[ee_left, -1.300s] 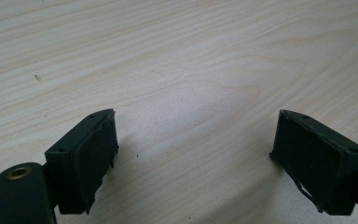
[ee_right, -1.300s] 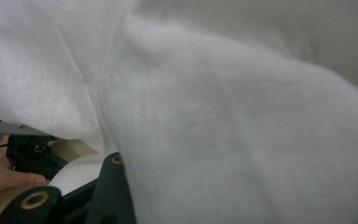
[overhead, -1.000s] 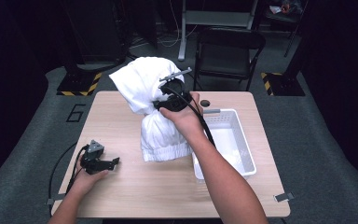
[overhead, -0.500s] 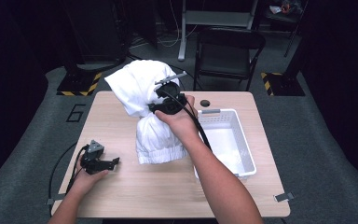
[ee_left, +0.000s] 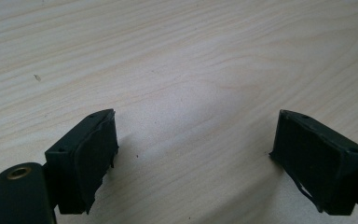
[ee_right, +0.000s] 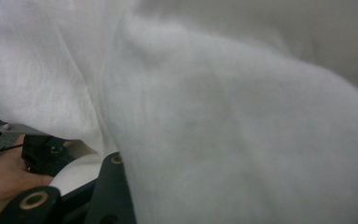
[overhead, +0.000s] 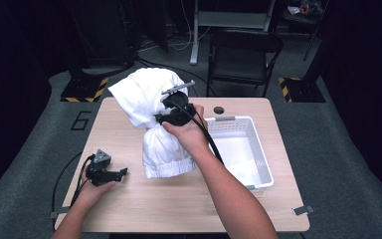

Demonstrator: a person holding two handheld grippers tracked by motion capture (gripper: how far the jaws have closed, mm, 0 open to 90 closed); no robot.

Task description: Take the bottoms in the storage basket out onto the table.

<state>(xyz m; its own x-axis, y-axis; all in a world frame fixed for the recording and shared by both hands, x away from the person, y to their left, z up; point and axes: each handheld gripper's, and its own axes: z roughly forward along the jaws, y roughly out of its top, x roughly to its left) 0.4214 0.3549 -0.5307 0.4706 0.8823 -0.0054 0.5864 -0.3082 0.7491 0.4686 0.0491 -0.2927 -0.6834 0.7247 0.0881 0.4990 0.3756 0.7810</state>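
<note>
1. Right tongs point(overhead: 165, 118) sit upper centre of the high view, raised off the surface point(overhead: 129, 209), pinching a fold of the white cloth point(overhead: 151, 99).
2. Jaws pressed together on the fabric; the right gripper view shows cloth point(ee_right: 242, 116) draped over the jaws, so the pads themselves are hidden.
3. Cloth is bunched: upper part lifted and billowing left of the right tongs, lower part hanging down, its hem touching the surface centre frame.
4. Cloth stands just left of the white basket point(overhead: 263, 164), which occupies the right-centre of the surface. Can't tell if the two touch.
5. Right hand point(overhead: 186, 132) wraps the gripper body; black cable point(overhead: 210, 144) trails along the forearm toward the bottom of the frame.
6. Left tongs point(overhead: 124, 173) are lower left in the high view, resting low on the surface, well apart from the cloth.
7. Left gripper view: jaws spread wide, nothing between them, bare wood grain point(ee_left: 191, 70) beneath.
8. Left hand point(overhead: 97, 189) holds that gripper from below; grey three-cornered plate point(overhead: 101, 158) on top, cable looping off the left edge of the surface.
9. Dark round mark point(overhead: 219, 109) on the surface near its far edge, just above the basket.
10. Folding chair point(overhead: 243, 47) beyond the surface, top centre.
</note>
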